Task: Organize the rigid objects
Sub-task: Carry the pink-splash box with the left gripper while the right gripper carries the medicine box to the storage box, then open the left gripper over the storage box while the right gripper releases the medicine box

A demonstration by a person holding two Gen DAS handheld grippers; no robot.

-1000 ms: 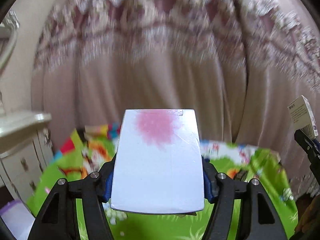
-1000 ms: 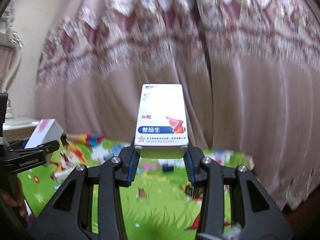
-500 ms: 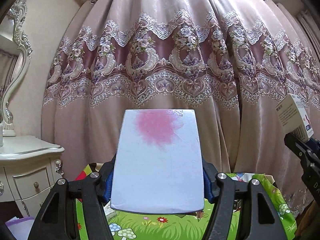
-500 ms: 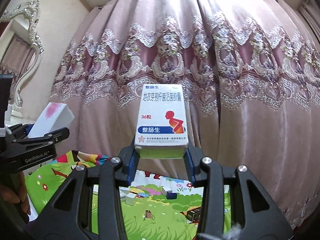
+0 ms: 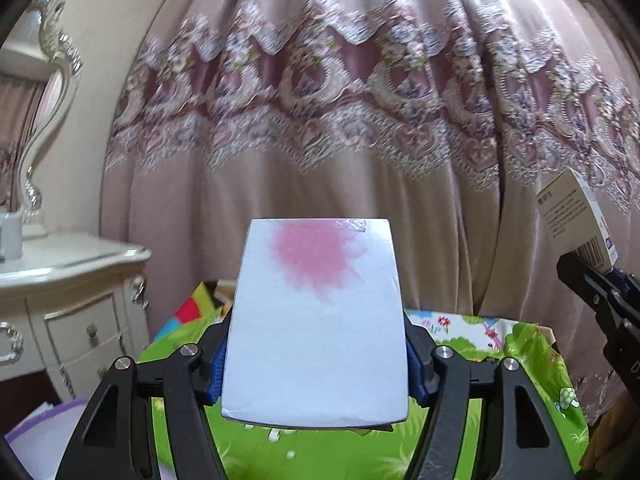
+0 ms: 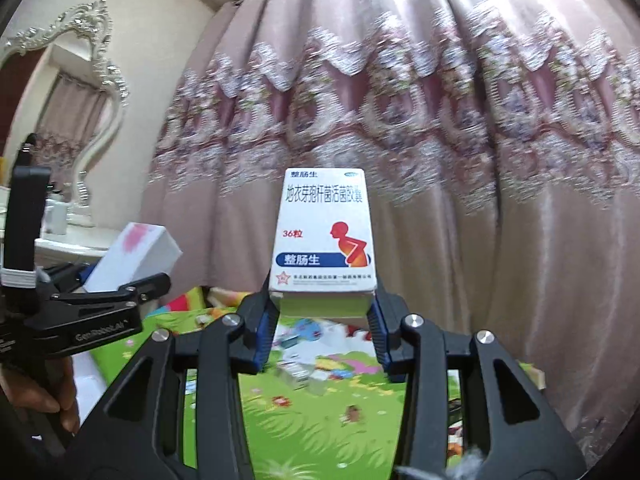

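My left gripper (image 5: 316,364) is shut on a white box with a pink blotch (image 5: 316,320), held up in the air above a green play mat (image 5: 500,344). The same box shows in the right wrist view (image 6: 136,252) at the left. My right gripper (image 6: 322,324) is shut on a white medicine box with Chinese print and a red figure (image 6: 324,236), also held up above the mat (image 6: 320,412). This medicine box shows at the right edge of the left wrist view (image 5: 576,220). Small boxes lie blurred on the mat (image 6: 304,372).
A pink lace-trimmed curtain (image 5: 340,128) fills the background. A white dresser with drawers (image 5: 68,300) and an ornate mirror (image 5: 48,100) stand at the left. A purple-rimmed white container (image 5: 44,436) sits at the lower left.
Both grippers keep hold of their boxes. Both views first tilted up from the mat to the curtain, then swung sideways, bringing the dresser and mirror further into view.
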